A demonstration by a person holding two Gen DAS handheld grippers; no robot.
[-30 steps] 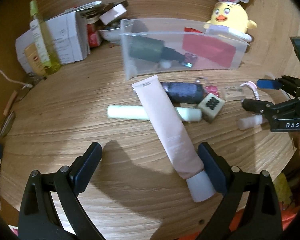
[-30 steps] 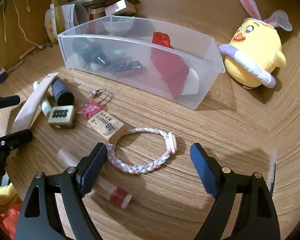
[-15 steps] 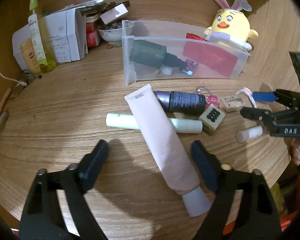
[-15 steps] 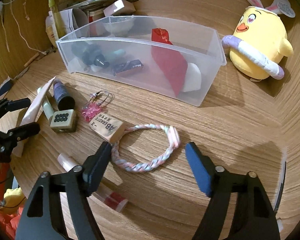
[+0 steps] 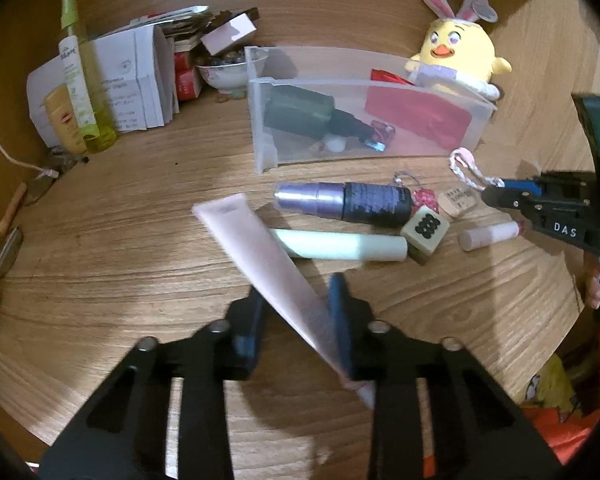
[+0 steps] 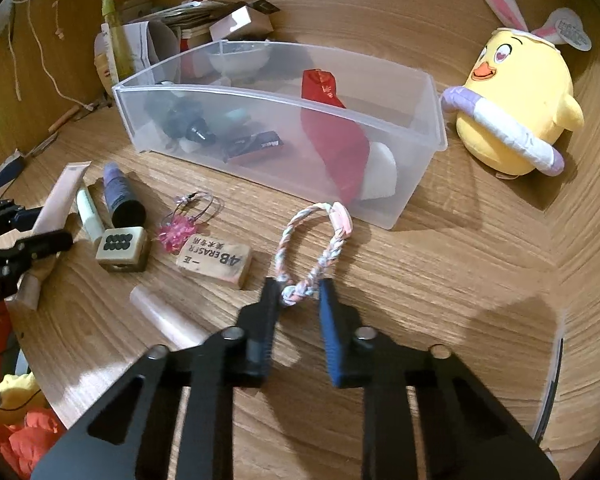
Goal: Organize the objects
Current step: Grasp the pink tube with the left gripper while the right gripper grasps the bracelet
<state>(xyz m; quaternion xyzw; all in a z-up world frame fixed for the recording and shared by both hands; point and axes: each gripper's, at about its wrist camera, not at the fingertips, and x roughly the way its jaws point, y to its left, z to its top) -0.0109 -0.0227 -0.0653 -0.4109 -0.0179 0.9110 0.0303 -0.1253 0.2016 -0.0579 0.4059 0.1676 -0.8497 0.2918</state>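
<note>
In front of the clear plastic bin (image 5: 364,120), toward its left end, the left gripper (image 5: 296,312) is closing its jaws on the pink tube (image 5: 268,268). Toward the bin's right end, the right gripper (image 6: 298,296) pinches the braided bracelet (image 6: 312,248), narrow.

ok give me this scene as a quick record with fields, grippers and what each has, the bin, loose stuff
left gripper: closing on the pink tube
right gripper: shut on the braided loop
bin: clear, holds a red pouch and a dark bottle
loose on table: eraser, purple bottle, tile, green tube
beside bin: chick plush
</note>
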